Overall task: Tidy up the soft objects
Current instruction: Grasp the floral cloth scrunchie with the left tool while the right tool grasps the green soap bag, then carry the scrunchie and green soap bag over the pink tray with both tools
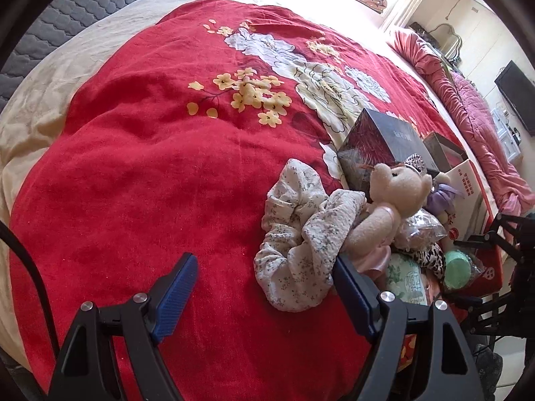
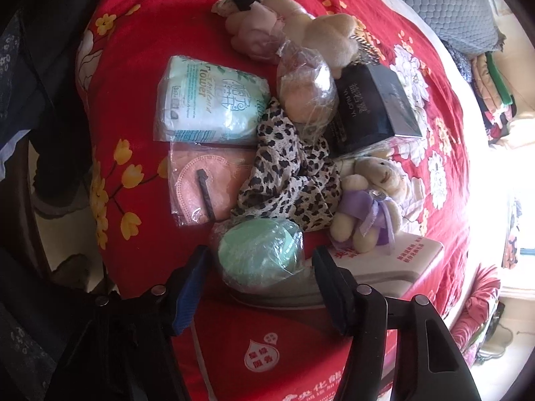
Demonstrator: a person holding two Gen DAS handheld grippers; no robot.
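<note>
A heap of soft things lies on a red floral blanket (image 1: 150, 173). My left gripper (image 1: 264, 284) is open, its right finger touching a white floral scrunchie (image 1: 297, 234); a beige teddy in pink (image 1: 391, 200) lies beside it. My right gripper (image 2: 259, 274) is open around a green puff in plastic wrap (image 2: 260, 250). Beyond it lie a leopard-print cloth (image 2: 291, 173), a small teddy with a purple bow (image 2: 364, 197), a tissue pack (image 2: 210, 100), a pink pad in a bag (image 2: 207, 180) and a wrapped pink puff (image 2: 307, 90).
A dark box (image 2: 378, 107) stands behind the heap, also in the left wrist view (image 1: 384, 140). A red and white carton (image 2: 378, 260) lies at the near right. A grey quilted headboard (image 1: 83, 10) and pink bedding (image 1: 468, 100) border the bed.
</note>
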